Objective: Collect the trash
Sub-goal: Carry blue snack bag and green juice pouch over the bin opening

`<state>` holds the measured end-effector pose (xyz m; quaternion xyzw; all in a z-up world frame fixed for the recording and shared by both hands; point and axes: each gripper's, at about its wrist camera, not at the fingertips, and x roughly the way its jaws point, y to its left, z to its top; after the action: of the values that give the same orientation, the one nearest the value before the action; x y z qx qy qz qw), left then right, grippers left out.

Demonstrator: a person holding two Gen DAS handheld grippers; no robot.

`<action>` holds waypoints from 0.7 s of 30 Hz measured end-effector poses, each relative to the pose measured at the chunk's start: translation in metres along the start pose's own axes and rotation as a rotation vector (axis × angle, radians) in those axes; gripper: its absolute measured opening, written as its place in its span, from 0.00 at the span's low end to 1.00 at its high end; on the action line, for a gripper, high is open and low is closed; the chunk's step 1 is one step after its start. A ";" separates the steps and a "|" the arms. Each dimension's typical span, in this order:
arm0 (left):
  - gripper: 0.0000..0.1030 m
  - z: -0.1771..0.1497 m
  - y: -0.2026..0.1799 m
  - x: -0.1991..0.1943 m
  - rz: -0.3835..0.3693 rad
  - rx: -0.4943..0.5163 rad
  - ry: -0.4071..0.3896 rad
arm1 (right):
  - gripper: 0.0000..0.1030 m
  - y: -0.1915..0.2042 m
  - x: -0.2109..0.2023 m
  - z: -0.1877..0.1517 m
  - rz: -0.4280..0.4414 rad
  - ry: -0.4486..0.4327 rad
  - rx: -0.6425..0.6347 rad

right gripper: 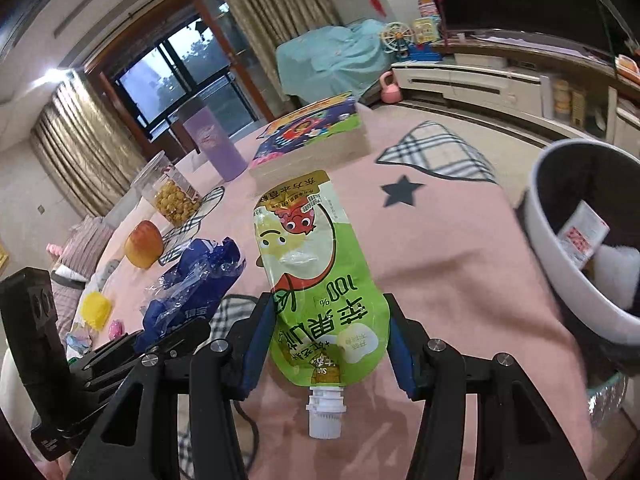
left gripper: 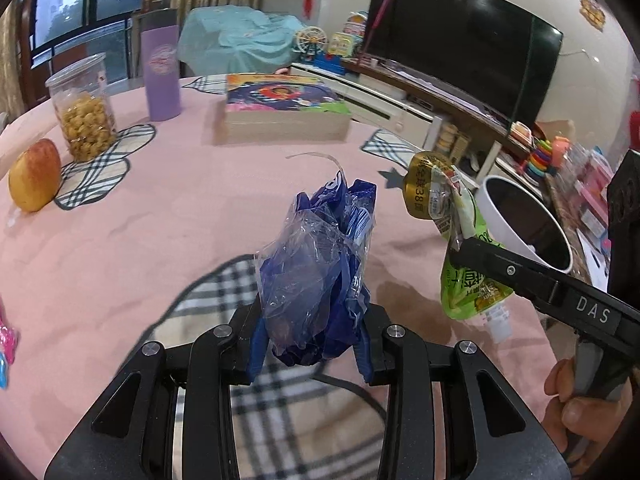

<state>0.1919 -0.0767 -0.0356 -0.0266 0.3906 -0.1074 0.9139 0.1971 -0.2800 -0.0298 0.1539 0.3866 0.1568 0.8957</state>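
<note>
1. Trash is being held over the pink table (left gripper: 120, 240): a blue wrapper (left gripper: 320, 272) and a green pouch (right gripper: 320, 280).
2. The left gripper (left gripper: 308, 356) is gripping the wrapper, jaws partly closed.
3. The right gripper (right gripper: 326, 344) is pinching the pouch, spout down.
4. The white bin (right gripper: 568, 280) is sitting just right of the pouch.

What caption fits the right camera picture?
Right gripper holding a green pouch beside the bin.
</note>
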 end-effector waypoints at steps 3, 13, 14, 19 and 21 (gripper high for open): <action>0.32 -0.001 -0.011 -0.001 -0.005 0.015 0.000 | 0.52 -0.011 -0.011 -0.004 -0.009 -0.012 0.017; 0.32 -0.003 -0.047 -0.001 -0.034 0.072 0.004 | 0.52 -0.038 -0.038 -0.013 -0.025 -0.048 0.066; 0.32 -0.002 -0.050 -0.001 -0.037 0.077 0.004 | 0.52 -0.039 -0.040 -0.015 -0.025 -0.050 0.068; 0.32 -0.001 -0.068 0.000 -0.050 0.105 0.007 | 0.52 -0.051 -0.051 -0.015 -0.034 -0.072 0.090; 0.32 -0.001 -0.075 0.001 -0.057 0.114 0.008 | 0.52 -0.057 -0.056 -0.015 -0.040 -0.082 0.104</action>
<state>0.1786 -0.1496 -0.0270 0.0148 0.3865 -0.1554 0.9090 0.1591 -0.3515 -0.0263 0.1985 0.3601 0.1121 0.9046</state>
